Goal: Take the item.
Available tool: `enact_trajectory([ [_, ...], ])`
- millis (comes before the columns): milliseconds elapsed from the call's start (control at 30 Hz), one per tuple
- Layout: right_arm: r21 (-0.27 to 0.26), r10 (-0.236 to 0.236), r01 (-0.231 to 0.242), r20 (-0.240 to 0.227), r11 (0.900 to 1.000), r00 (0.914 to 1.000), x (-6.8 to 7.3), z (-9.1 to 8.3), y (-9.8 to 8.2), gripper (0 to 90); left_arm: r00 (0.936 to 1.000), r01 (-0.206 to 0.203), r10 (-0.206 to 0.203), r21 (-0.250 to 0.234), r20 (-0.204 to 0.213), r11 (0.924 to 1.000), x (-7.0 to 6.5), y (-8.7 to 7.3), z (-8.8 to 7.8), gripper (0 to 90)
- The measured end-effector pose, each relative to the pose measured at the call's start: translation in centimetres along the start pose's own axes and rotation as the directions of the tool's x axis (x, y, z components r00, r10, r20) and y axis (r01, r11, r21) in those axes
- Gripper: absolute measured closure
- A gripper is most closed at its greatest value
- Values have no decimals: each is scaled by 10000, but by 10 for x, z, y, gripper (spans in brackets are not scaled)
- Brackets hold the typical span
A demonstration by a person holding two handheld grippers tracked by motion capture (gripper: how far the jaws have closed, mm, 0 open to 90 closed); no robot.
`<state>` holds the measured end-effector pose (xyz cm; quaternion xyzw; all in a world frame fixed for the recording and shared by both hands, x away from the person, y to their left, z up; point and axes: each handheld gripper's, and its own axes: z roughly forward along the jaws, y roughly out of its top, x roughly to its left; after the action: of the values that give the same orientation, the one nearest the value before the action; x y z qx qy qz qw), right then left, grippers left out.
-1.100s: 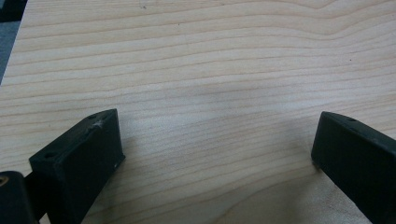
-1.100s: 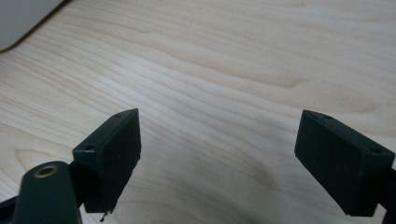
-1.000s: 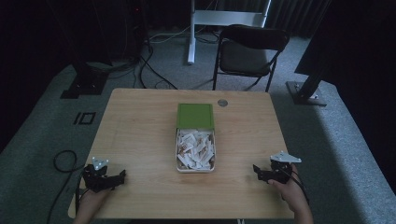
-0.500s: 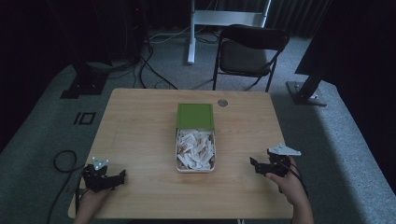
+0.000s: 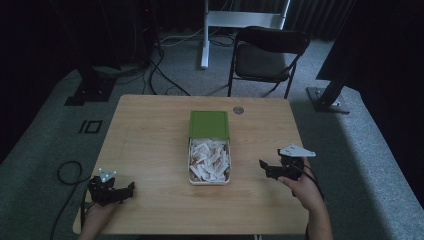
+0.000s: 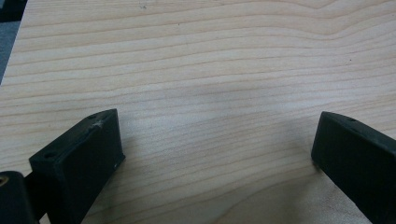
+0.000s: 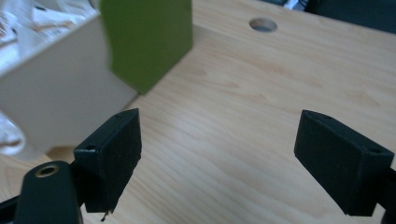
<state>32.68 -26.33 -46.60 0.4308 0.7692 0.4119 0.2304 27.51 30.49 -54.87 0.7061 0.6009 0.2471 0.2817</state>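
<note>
- Light wood table [image 5: 150,145], biggest thing here, with a round cable hole [image 5: 238,110] near the far edge.
- Black folding chair [image 5: 267,57] sits past the far side of the table, on grey carpet.
- White box [image 5: 209,160] is pretty much dead centre on the table, stuffed with small white paper packets [image 5: 210,157]. Its green lid [image 5: 209,123] lies flat at the far end, touching the box.
- Right gripper [image 5: 267,167] is closest to the box, just off its right side, near the front-right part of the table. Jaws spread wide, nothing between them. In the right gripper view the box wall [image 7: 60,102] and green lid [image 7: 147,39] sit ahead and to the left.
- Left gripper [image 5: 125,190] is down at the front-left corner, well apart from the box. Jaws also wide apart over bare wood, holding nothing.
</note>
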Motion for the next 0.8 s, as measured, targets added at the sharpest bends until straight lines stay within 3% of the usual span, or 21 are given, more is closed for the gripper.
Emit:
enact_trajectory([
  [800, -645, -818, 756, -1000, 9951, 9916, 38, 17, 53, 150, 10000, 11, -11, -13, -3, 10000, 0, 0, 0, 27],
])
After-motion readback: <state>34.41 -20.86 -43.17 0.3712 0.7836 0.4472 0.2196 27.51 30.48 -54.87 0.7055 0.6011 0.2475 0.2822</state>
